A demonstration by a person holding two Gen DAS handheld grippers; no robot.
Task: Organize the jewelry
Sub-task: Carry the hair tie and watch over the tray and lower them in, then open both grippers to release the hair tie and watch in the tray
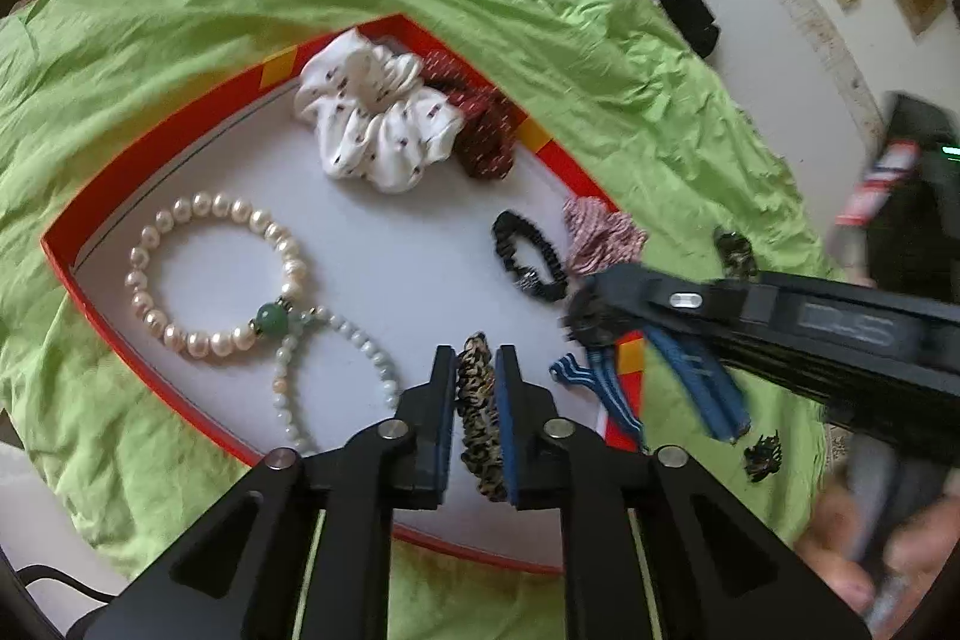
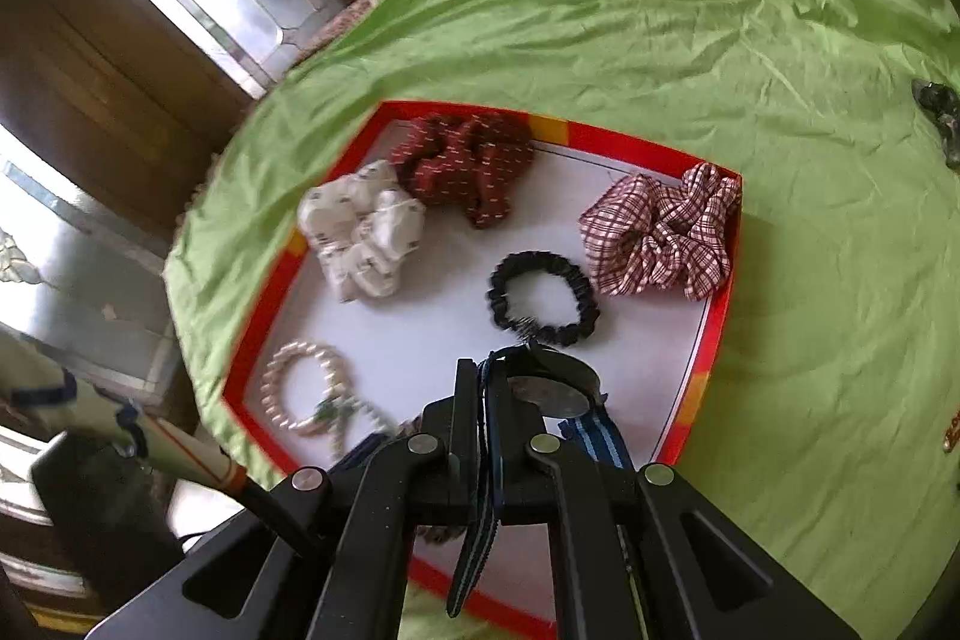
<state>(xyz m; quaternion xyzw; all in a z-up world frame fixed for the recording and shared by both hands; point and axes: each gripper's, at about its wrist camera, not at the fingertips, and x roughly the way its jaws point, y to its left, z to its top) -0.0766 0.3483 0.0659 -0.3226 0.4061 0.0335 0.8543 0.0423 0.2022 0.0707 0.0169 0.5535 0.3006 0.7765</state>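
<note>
Judging from what already lies in the red-rimmed tray (image 1: 90, 196), I would say the sorting is well past halfway. Inside it I count a white scrunchie (image 1: 378, 118), a dark red scrunchie (image 1: 486, 130), a plaid scrunchie (image 2: 660, 232) against the far right wall, a black ruffled hair tie (image 2: 540, 298), a pearl bracelet (image 1: 210, 274) and a pale green bead bracelet (image 1: 336, 376) touching it. My left gripper (image 1: 477, 364) sits low over the tray floor with a leopard-print hair tie (image 1: 480, 430) between its pads; the jaws stand only a sliver apart, and the pads look to be just off the fabric, so I read this one as being set down. My right gripper (image 2: 489, 376) has its jaws nearly closed, pinching the blue striped strap of a wristwatch (image 2: 552, 388), which hangs above the tray's near right corner and is not yet laid down. Still outside on the green sheet (image 1: 180, 40) I see a small dark clip (image 1: 762, 454) near the tray, another dark patterned piece (image 1: 735, 250) farther off, and something small and brownish (image 2: 951, 436) at the frame edge that I cannot identify. Those few, plus the watch, are what remains.
</note>
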